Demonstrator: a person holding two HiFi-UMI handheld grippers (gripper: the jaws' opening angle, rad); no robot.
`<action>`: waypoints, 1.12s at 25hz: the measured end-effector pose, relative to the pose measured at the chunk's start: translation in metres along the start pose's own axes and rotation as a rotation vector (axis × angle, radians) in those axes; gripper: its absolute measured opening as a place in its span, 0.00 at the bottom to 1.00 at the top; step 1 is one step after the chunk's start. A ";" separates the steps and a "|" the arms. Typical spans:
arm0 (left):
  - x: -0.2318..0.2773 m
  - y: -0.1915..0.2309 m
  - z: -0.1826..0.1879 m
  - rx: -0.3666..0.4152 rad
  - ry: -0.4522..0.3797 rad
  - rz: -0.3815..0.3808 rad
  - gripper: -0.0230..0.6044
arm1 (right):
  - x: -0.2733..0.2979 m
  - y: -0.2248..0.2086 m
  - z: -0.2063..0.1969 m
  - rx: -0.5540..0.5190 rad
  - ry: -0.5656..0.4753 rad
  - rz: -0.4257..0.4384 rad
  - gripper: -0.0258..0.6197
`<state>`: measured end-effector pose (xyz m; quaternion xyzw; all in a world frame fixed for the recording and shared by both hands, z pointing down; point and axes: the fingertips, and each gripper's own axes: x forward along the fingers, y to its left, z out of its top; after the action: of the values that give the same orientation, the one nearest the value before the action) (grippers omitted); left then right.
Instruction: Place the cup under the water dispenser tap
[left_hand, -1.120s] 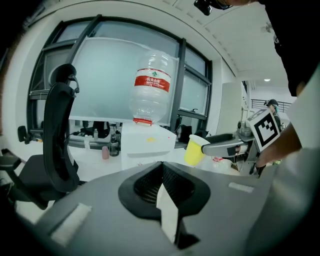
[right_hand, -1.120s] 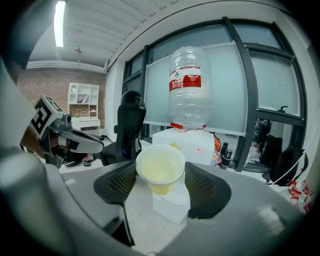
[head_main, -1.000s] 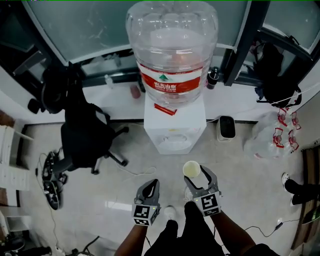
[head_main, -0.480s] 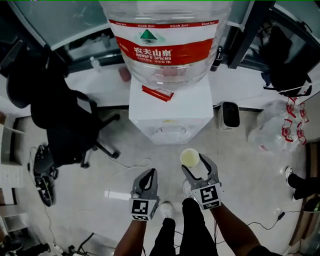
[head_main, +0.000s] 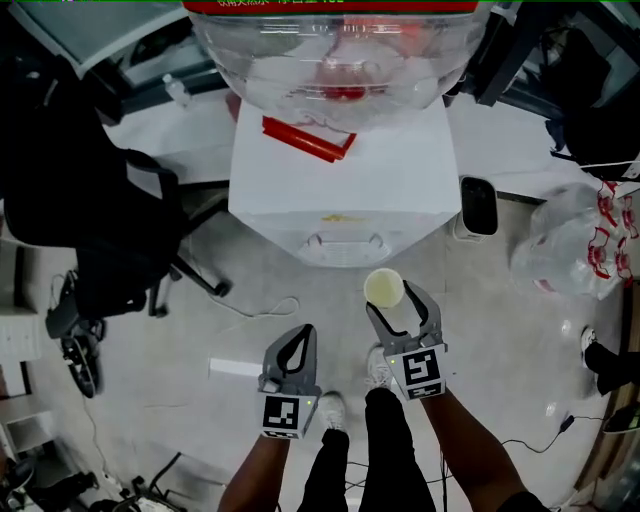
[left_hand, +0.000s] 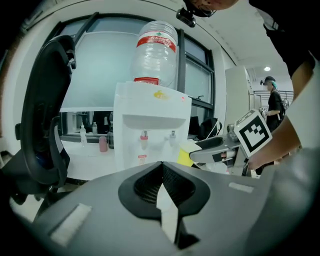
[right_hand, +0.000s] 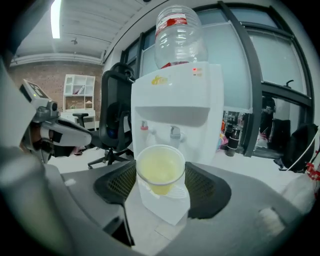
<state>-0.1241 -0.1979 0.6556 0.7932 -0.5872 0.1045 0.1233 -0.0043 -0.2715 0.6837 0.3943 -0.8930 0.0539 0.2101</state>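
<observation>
Cup (right_hand: 160, 170) clamped between right claw (right_hand: 162, 192) jaws

Person wearing black trousers (head_main: 388, 450) and white shoes (head_main: 331, 409), left gripper (head_main: 301, 335) and right gripper (head_main: 395, 300) showing grey shells, black ribbed pads (right_hand: 206, 186), black-and-white marker cubes (head_main: 284, 415).

Office: water dispenser (head_main: 400, 190), swivel chair (head_main: 90, 225), glass partitions (right_hand: 240, 65), white shelving (right_hand: 77, 92)

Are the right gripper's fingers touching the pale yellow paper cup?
Touching. The right gripper view shows the pale yellow paper cup clamped between the fingers of the right gripper, one pressed against each side.
</observation>
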 end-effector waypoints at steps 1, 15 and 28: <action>0.002 -0.002 -0.001 0.001 -0.003 -0.001 0.07 | 0.006 0.000 -0.006 0.004 0.002 -0.002 0.51; 0.021 -0.011 -0.052 -0.030 0.039 -0.012 0.07 | 0.079 -0.019 -0.058 0.019 0.031 -0.043 0.51; 0.015 -0.016 -0.089 -0.118 0.110 -0.033 0.07 | 0.117 -0.026 -0.082 0.039 0.058 -0.059 0.51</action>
<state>-0.1066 -0.1792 0.7437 0.7871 -0.5716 0.1112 0.2034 -0.0285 -0.3471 0.8050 0.4229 -0.8733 0.0764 0.2295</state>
